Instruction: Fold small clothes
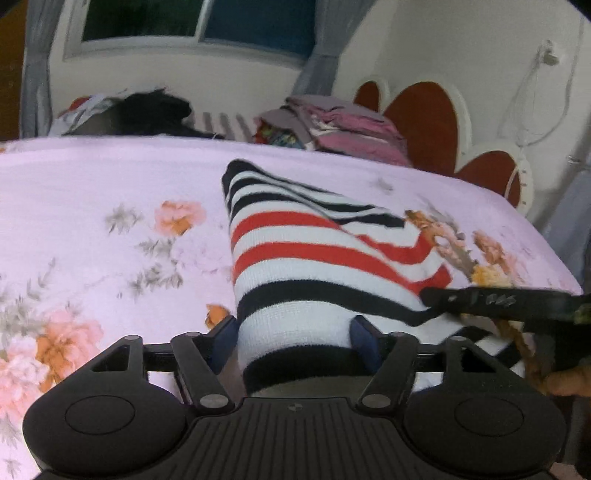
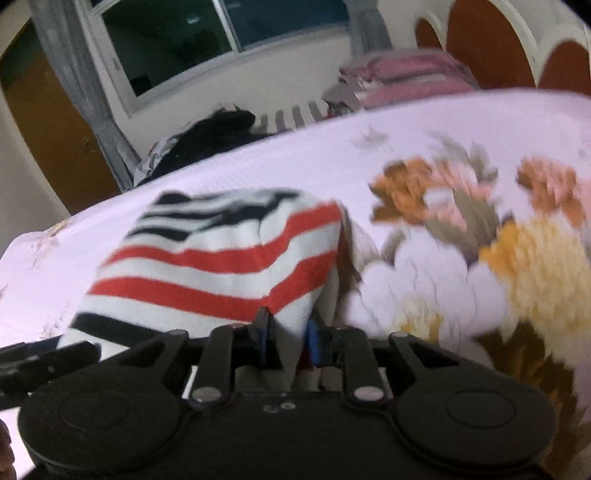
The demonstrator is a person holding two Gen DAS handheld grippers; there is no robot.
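Observation:
A small knit garment with white, red and black stripes (image 1: 314, 254) lies on the pink floral bedsheet (image 1: 92, 192). My left gripper (image 1: 295, 339) has its pads on either side of the garment's black-edged near end, closed on the bunched fabric. My right gripper (image 2: 288, 334) is shut on the garment's right corner (image 2: 288, 295), its blue pads pinching the cloth. The garment also shows in the right wrist view (image 2: 221, 258), partly folded over. The right gripper shows at the right edge of the left wrist view (image 1: 432, 297).
A stack of folded pink and grey clothes (image 1: 343, 129) sits at the far right of the bed by the red and white headboard (image 1: 424, 118). A dark heap of clothes (image 1: 155, 110) lies at the far side under the window (image 1: 192, 22).

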